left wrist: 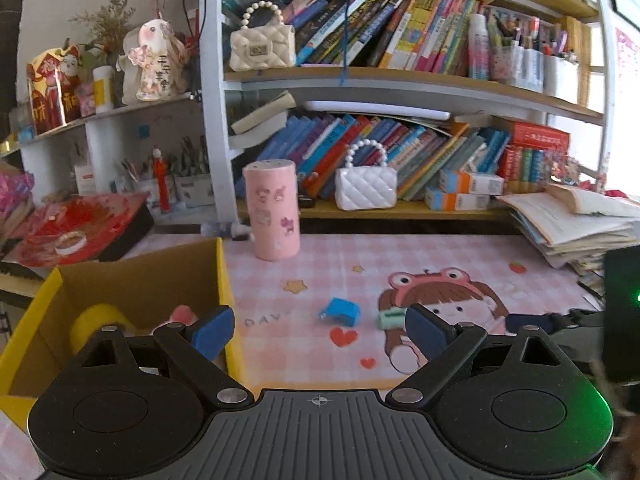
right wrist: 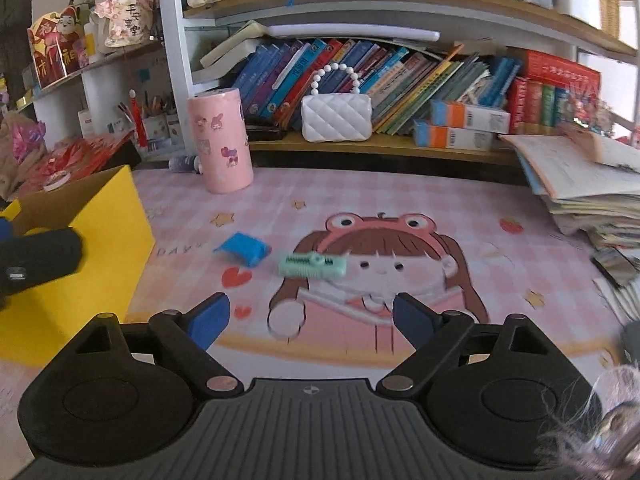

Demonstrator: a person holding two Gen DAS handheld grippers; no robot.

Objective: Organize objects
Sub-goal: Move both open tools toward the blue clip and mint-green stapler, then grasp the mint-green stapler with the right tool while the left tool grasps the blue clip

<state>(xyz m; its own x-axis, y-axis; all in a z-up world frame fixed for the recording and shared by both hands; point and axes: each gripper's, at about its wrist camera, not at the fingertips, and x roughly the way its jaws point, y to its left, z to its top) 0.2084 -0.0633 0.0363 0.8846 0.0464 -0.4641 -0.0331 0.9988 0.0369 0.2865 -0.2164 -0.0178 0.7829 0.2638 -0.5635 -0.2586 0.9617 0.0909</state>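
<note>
Lying flat on the pink checked mat of the counter [right wrist: 460, 200], the mint green clip [right wrist: 313, 265] had its long axis running roughly left-right across the right wrist view, toothed edge facing up toward the bookshelf [right wrist: 400, 8]. It sat right on the cartoon girl's hair, just left of her face. Just left of the clip, apart from it, was the blue clip [right wrist: 242, 249], tilted so its long side ran down to the right.

The right hand-held gripper [right wrist: 311, 318] hung short of the green clip with its blue pads spread wide and nothing between them. The left hand-held gripper [left wrist: 320, 330] was spread wide too, also empty, with one pad over the yellow cardboard box [left wrist: 230, 280] and the other over the mat.

Relative to the green clip: the box stood well off to the left, its near right wall being the closest edge on that side. A yellow roll [left wrist: 100, 320] and something pink sat inside it, though I couldn't tell what the pink thing was. The pink cylinder with stickers [right wrist: 220, 140] stood upright behind and left, near the shelf. A messy stack of papers [right wrist: 592, 184] sat well off to the right. Between those, the mat around both clips was open, with plenty of room in front and to the right.
</note>
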